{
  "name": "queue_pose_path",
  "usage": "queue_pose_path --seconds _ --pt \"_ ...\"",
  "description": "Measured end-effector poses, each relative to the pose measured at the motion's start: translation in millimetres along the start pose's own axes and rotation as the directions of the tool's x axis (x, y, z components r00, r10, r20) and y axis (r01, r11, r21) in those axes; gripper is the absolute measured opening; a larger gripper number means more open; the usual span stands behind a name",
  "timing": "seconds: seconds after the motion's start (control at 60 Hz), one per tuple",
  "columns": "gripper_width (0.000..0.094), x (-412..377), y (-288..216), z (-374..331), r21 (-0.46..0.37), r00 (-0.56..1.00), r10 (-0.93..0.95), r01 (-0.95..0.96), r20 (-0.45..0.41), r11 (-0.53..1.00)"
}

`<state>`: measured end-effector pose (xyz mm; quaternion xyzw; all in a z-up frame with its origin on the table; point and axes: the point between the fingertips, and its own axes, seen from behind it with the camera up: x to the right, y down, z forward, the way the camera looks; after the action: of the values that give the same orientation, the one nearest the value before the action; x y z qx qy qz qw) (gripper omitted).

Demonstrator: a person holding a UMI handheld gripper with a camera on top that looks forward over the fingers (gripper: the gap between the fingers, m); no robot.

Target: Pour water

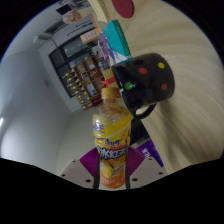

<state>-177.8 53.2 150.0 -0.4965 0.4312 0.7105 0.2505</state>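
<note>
Even, moderately bright indoor light; strong fisheye distortion.

Illumination diffuse, source not identifiable. Pale table reads bright with no hard shadows. Small glare spots on the black mug and on the yellow bottle, which is sharp at centre. Shelving beyond is soft and bent; straight lines curve toward the rim and detail falls off there.

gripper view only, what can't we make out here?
- Bottle base: cut off low in the gripper view, between the fingers.
- Liquid level: hidden by the bottle's yellow label.
- Black dotted mug: tilted; its opening faces away, so the contents are unseen.
- Shelves beyond: items too small to identify.
- Label text: blurred.
</note>
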Motion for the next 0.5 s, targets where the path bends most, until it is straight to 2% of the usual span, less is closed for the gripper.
queue_pose_path --seconds 0.017,0.133,0.167,0.333,0.417,0.433,0.5 --pt "0.0353 -11 24 -7 0.005 1.000 0.020 -0.020 0.003 1.000" --pt "0.0352 -21 41 -30 -0.020 0.993 0.113 -0.113 0.042 0.993" --pt "0.0351 -12 18 -13 -0.028 0.991 0.126 -0.125 0.047 0.992" --pt "0.0352 -7 47 -42 -0.054 0.994 0.109 -0.108 0.014 0.993" --pt "0.0352 -4 79 -79 -0.085 0.999 -0.054 0.054 0.001 0.995" --pt "0.0352 -24 86 -80 -0.082 0.996 -0.094 0.093 -0.003 0.992" --pt "0.0351 -44 90 -105 -0.046 0.917 -0.399 0.399 0.011 0.916"
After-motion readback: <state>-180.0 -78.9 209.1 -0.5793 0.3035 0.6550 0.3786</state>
